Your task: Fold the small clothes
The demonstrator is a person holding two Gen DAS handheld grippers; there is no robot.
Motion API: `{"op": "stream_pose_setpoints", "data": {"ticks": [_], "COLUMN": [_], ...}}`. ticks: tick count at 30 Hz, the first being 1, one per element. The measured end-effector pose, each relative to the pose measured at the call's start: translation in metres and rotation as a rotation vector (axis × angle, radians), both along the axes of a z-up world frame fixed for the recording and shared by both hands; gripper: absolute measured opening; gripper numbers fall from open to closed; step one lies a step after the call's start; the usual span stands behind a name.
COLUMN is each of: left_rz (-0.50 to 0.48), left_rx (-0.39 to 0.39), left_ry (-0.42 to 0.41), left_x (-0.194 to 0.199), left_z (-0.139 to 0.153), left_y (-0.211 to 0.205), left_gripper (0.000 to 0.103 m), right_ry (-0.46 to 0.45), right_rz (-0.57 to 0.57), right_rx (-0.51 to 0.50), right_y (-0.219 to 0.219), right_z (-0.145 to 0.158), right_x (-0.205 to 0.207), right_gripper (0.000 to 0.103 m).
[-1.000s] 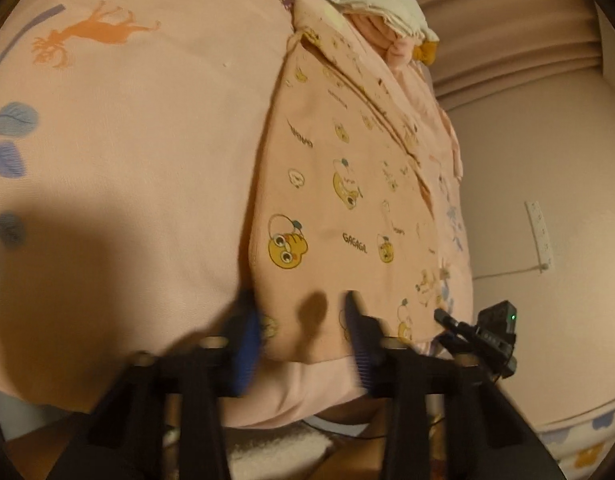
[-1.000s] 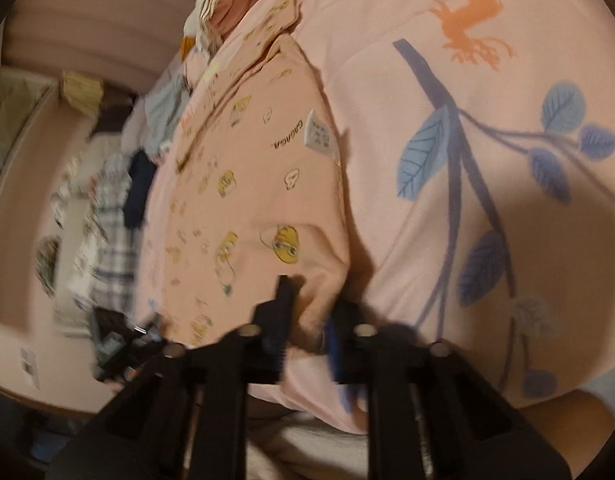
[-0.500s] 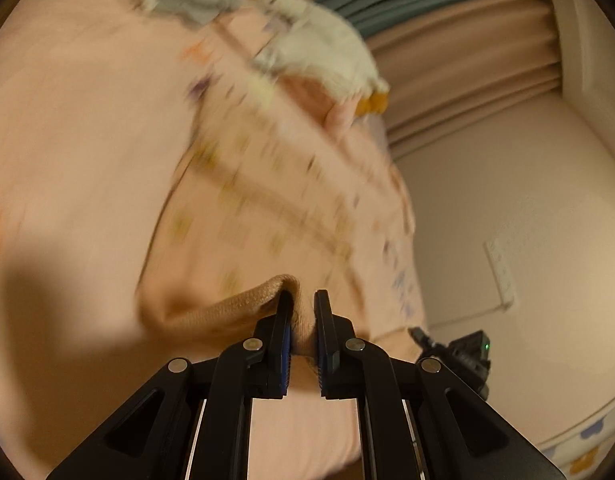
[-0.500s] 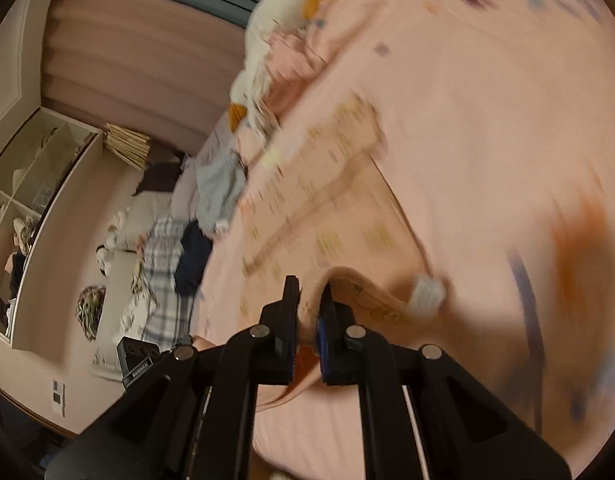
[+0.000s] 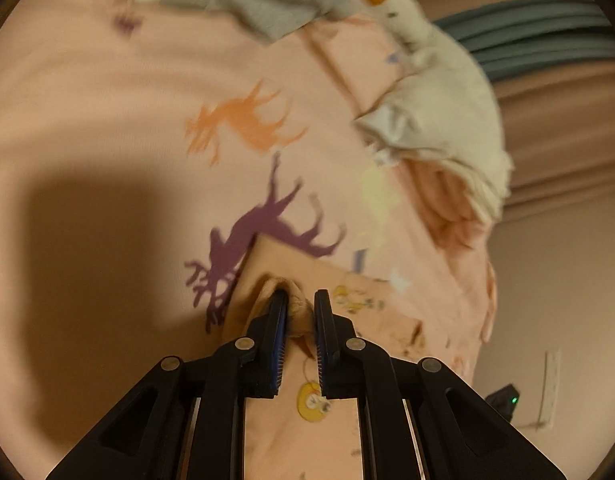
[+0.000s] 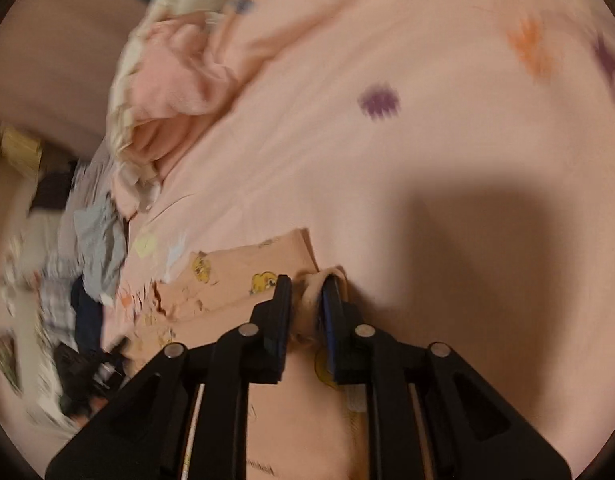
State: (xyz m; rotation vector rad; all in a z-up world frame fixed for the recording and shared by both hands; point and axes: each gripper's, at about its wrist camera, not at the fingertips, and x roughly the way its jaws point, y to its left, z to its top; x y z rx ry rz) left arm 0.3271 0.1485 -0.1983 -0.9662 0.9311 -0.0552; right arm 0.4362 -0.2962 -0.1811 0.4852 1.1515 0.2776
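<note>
A small peach garment with yellow cartoon prints (image 5: 307,420) lies on the pink bedspread (image 5: 107,100). My left gripper (image 5: 300,312) is shut on a bunched hem of the garment, near its far folded edge (image 5: 291,256). In the right wrist view my right gripper (image 6: 307,296) is shut on the other bunched corner of the same garment (image 6: 227,284). The cloth runs back under both grippers toward the cameras.
A heap of white, pink and grey clothes (image 5: 439,120) lies at the far right of the bed; it also shows in the right wrist view (image 6: 167,80). More clothes (image 6: 95,248) lie on the floor beyond the bed edge. Curtains (image 5: 547,40) hang behind.
Both grippers closed on the garment's near edge, lifted it and carried it forward over the rest of the garment. The far end of the bed and the clothes heap now loom closer.
</note>
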Motion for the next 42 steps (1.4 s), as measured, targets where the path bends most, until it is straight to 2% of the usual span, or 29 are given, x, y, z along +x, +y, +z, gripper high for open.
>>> {"op": "stream_pose_setpoints", "data": {"ticks": [1,2,3,4,5,7,9,10,12,13,14,15,17,19,20,21,22,23,24,25,28,31,32,33,35,38,42], "left_rz": [-0.01,-0.028,-0.057,-0.105,-0.172,-0.251,-0.309,-0.343,-0.332,-0.316,-0.271,-0.195,-0.079,-0.035,-0.027,-0.031,-0.039,-0.044,-0.052,-0.072,-0.141,-0.177,-0.186,-0.189,-0.164,-0.072,0.031], "left_rx": [0.043,0.109,0.168,0.227,0.276,0.279,0.243,0.237,0.29,0.348,0.387,0.394,0.29,0.212,0.219,0.238,0.262,0.255,0.24,0.205,0.022,-0.157,-0.18,-0.183,-0.189,-0.156,-0.129], "left_ry": [-0.01,-0.021,-0.034,-0.055,-0.089,-0.138,-0.103,-0.079,-0.007,0.009,0.009,0.008,-0.005,-0.088,-0.136,-0.144,-0.145,-0.143,-0.137,-0.126,-0.072,-0.02,-0.008,0.01,0.02,-0.099,-0.141], "left_x": [-0.005,-0.014,-0.021,-0.026,-0.034,-0.048,-0.036,-0.021,0.011,0.032,0.044,0.056,0.06,0.043,0.022,0.012,-0.014,-0.037,-0.05,-0.073,-0.133,-0.145,-0.142,-0.141,-0.13,-0.118,-0.084], "left_z": [0.011,0.023,0.035,0.045,0.054,0.056,0.041,0.029,0.01,0.003,0.003,0.007,0.026,0.049,0.067,0.076,0.087,0.091,0.09,0.086,0.052,0.008,-0.005,-0.014,-0.03,-0.021,-0.024], "left_y": [0.0,-0.003,-0.008,-0.015,-0.026,-0.049,-0.069,-0.083,-0.101,-0.109,-0.11,-0.104,-0.084,-0.068,-0.06,-0.057,-0.054,-0.052,-0.052,-0.05,-0.052,-0.069,-0.079,-0.086,-0.095,-0.095,-0.093], "left_gripper": [0.015,0.029,0.035,0.036,0.036,0.036,0.036,0.036,0.036,0.031,0.027,0.027,0.027,0.027,0.033,0.038,0.054,0.073,0.079,0.082,0.082,0.082,0.082,0.082,0.082,0.082,0.082], "right_ry": [-0.042,-0.098,-0.137,-0.182,-0.192,-0.163,-0.071,-0.028,-0.027,-0.072,-0.121,-0.145,-0.116,-0.145,-0.171,-0.185,-0.186,-0.172,-0.135,-0.109,0.009,0.165,0.191,0.2,0.138,0.1,0.112], "right_rz": [0.026,0.06,0.076,0.108,0.138,0.21,0.29,0.312,0.259,0.241,0.222,0.177,0.067,0.091,0.126,0.146,0.148,0.129,0.086,0.061,0.026,0.008,-0.003,-0.014,-0.062,-0.104,-0.198], "right_rx": [-0.049,-0.123,-0.168,-0.199,-0.204,-0.19,-0.181,-0.201,-0.253,-0.275,-0.293,-0.299,-0.218,-0.089,-0.067,-0.07,-0.069,-0.051,-0.011,0.018,0.122,0.191,0.217,0.242,0.275,0.354,0.456], "right_y": [0.002,0.006,0.009,0.013,0.015,0.024,0.045,0.063,0.082,0.092,0.099,0.099,0.084,0.069,0.061,0.053,0.042,0.028,0.009,0.004,-0.009,-0.004,-0.001,0.001,0.007,0.015,0.006], "right_z": [0.012,0.03,0.042,0.055,0.059,0.053,0.027,0.006,-0.011,-0.013,-0.011,-0.006,0.011,0.036,0.051,0.063,0.073,0.079,0.081,0.077,0.044,-0.005,-0.015,-0.021,-0.022,-0.026,-0.031], "right_x": [-0.005,-0.014,-0.022,-0.036,-0.043,-0.055,-0.057,-0.049,-0.03,-0.015,0.002,0.017,0.033,0.02,0.006,-0.01,-0.03,-0.049,-0.072,-0.083,-0.129,-0.16,-0.163,-0.169,-0.172,-0.159,-0.14], "right_gripper": [0.039,0.061,0.064,0.064,0.061,0.051,0.025,0.021,0.014,0.014,0.014,0.016,0.022,0.021,0.031,0.047,0.058,0.078,0.088,0.088,0.088,0.084,0.082,0.082,0.082,0.082,0.077]}}
